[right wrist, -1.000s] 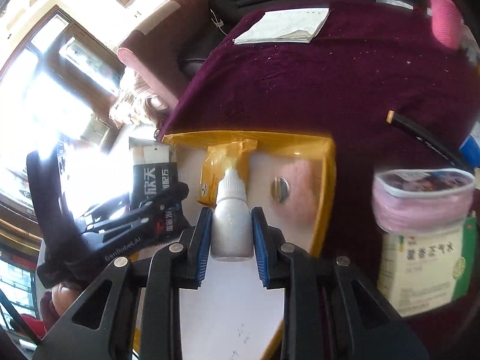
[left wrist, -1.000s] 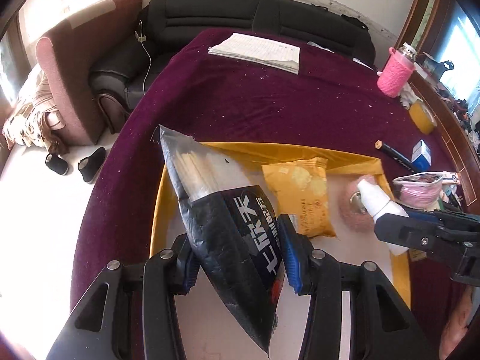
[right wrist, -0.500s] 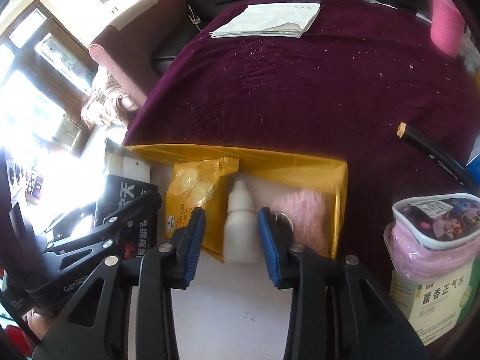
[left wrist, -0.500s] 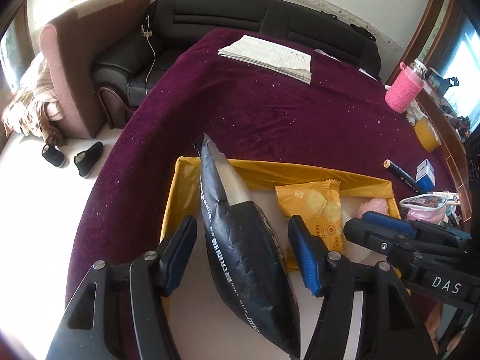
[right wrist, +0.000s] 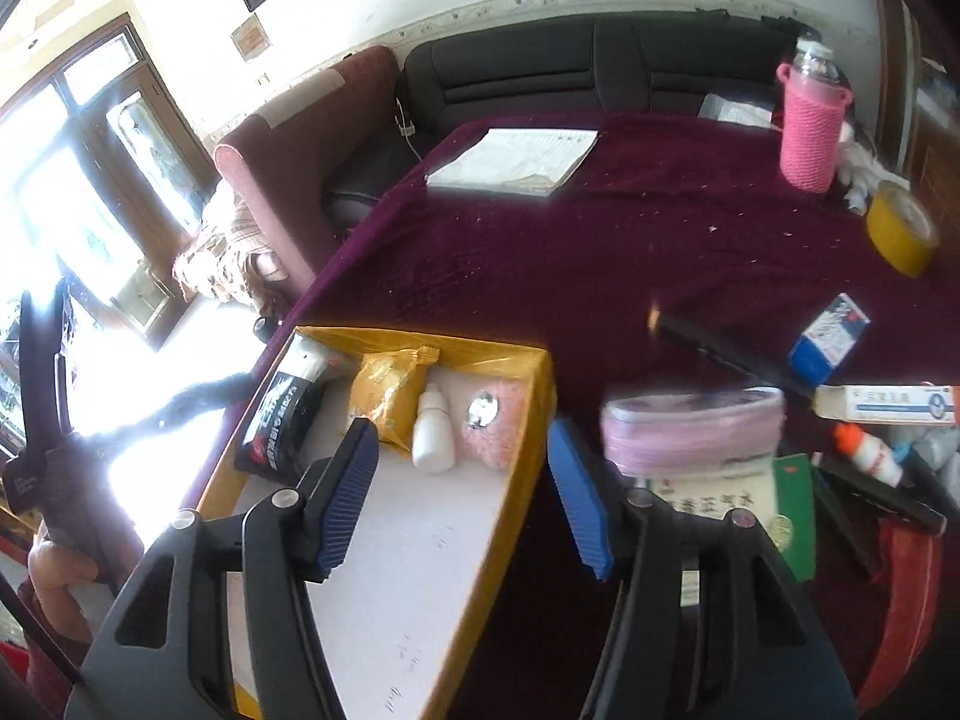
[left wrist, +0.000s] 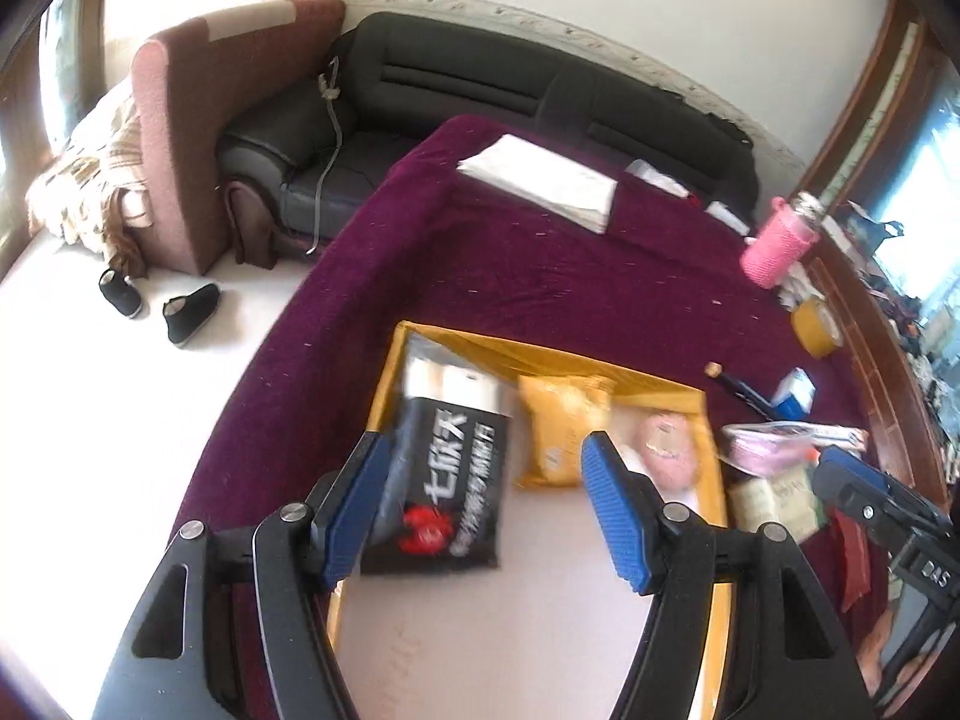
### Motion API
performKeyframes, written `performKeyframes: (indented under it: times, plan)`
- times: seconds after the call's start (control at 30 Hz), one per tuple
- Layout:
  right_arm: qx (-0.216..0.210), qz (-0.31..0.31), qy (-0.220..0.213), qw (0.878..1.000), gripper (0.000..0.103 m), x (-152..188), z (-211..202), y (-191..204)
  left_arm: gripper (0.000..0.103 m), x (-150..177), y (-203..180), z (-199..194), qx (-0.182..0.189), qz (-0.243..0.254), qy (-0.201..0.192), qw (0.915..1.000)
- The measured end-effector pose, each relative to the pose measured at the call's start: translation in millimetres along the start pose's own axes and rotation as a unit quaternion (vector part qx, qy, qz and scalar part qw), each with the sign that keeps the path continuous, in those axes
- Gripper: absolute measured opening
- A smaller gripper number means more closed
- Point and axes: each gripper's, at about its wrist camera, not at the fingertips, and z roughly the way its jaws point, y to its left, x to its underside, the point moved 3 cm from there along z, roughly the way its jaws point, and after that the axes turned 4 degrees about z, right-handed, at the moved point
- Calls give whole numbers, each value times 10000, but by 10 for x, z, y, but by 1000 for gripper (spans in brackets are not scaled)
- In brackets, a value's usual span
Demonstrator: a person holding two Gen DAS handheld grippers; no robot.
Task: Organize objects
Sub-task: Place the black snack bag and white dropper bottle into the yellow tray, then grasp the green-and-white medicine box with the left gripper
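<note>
Tablecloth maroon, sofa black behind

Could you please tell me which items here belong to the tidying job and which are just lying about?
Job items:
- yellow-walled box
- black printed packet
- yellow snack pouch
- white dropper bottle
- pink fluffy puff

Lying about:
- pink knitted bottle sleeve
- yellow tape roll
- folded white papers
</note>
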Motion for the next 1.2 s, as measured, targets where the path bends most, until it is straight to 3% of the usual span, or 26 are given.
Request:
performKeyframes:
  times: [0.13, 0.17, 0.23, 0.27, 0.33, 0.47, 0.6, 0.83, 0.93, 1.0, 1.1, 1.2]
  plan:
    - [610, -156, -690, 9956, 59, 167, -537, -356, 64, 154, -411, -237, 461, 262, -88, 9986]
    - [887, -234, -952, 9912, 69, 216, -669, -448, 66, 199, -557, -286, 609, 353, -101, 9975]
    - [1595, -354, -1394, 9767, 86, 344, -883, -703, 66, 263, -839, -326, 846, 538, -75, 9949]
    - [2031, -291, -1446, 9680, 85, 400, -942, -881, 66, 297, -984, -335, 938, 628, -37, 9936]
    - [2519, 150, -1500, 9560, 85, 488, -1047, -1298, 66, 361, -1294, -287, 1089, 835, 51, 9905]
    - [2036, 1495, -1589, 9544, 85, 679, -1218, -2200, 66, 487, -1872, -85, 977, 1306, 251, 9863]
    - [1576, 2255, -1794, 9445, 85, 867, -1363, -2730, 66, 456, -2181, 233, 987, 1181, 473, 9870]
    - [1440, 2553, -2084, 9331, 85, 1058, -1453, -3029, 66, 448, -2417, 978, 663, 965, 854, 9894]
    - [1203, 2639, -2114, 9334, 85, 1073, -1455, -3068, 66, 391, -2424, 1175, 636, 751, 757, 9923]
    - [1179, 2536, -2146, 9358, 85, 1082, -1473, -3038, 66, 340, -2418, 1242, 746, 565, 646, 9935]
    - [1173, 2353, -2075, 9422, 85, 1071, -1423, -2965, 66, 338, -2459, 1339, 1090, 425, 807, 9898]
    - [1167, 2253, -1968, 9471, 85, 1072, -1377, -2918, 66, 477, -2628, 1309, 1729, 664, 1182, 9756]
